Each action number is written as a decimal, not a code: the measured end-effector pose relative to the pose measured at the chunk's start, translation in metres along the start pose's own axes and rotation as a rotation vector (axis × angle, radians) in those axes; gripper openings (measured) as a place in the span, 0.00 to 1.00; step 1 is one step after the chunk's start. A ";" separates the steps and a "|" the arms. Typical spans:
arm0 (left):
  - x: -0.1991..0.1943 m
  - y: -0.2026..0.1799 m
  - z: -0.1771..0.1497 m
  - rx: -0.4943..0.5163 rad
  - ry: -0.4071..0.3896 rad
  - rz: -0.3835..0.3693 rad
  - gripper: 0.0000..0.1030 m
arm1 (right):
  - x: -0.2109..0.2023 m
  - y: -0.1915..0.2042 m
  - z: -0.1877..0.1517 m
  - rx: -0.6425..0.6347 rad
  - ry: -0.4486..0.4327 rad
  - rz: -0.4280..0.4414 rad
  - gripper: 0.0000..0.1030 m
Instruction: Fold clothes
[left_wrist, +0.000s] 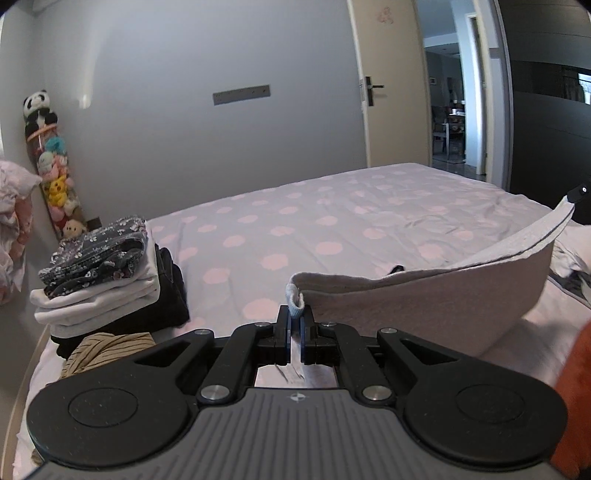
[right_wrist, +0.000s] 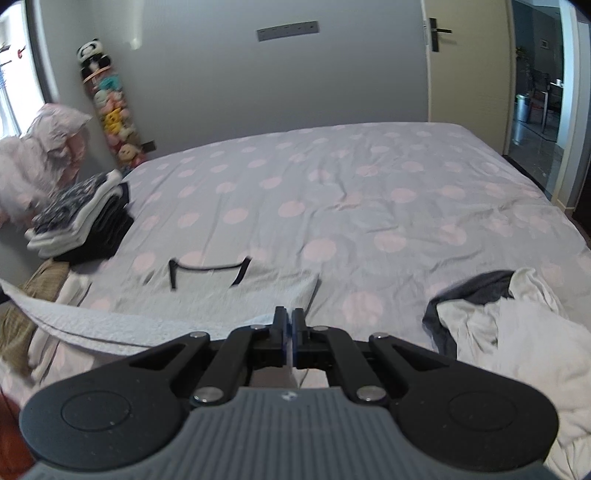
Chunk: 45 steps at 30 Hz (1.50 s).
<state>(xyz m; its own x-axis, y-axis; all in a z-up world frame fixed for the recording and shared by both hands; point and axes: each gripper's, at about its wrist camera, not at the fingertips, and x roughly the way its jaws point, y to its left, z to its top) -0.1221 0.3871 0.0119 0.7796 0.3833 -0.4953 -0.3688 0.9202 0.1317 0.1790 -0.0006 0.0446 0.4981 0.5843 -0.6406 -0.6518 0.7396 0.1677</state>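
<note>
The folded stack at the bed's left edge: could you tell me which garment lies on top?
The dark floral-print garment lies on top. It alone is patterned with small flowers; beneath it come plain white folded pieces, then black ones.

garment: light grey cloth (left_wrist: 424, 295) with dark trim, lifted at 2 corners, sagging between them over the bed
folded stack: 3 layers, floral top, white middle, black bottom (left_wrist: 110, 280), at bed's left edge
unfolded pile: white and dark grey clothes (right_wrist: 517, 321), crumpled, right side
</note>
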 end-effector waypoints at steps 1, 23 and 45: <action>0.010 0.003 0.002 -0.008 0.007 0.000 0.05 | 0.008 -0.001 0.005 0.008 -0.004 -0.005 0.03; 0.260 0.072 -0.037 -0.222 0.285 -0.059 0.05 | 0.287 -0.034 0.046 0.129 0.178 -0.110 0.03; 0.227 0.081 -0.058 -0.392 0.216 0.000 0.54 | 0.306 -0.044 0.037 0.210 0.109 -0.093 0.20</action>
<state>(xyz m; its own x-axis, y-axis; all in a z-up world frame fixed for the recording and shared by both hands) -0.0044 0.5440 -0.1400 0.6715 0.3198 -0.6684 -0.5655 0.8041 -0.1834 0.3812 0.1580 -0.1308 0.4780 0.4796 -0.7358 -0.4679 0.8480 0.2489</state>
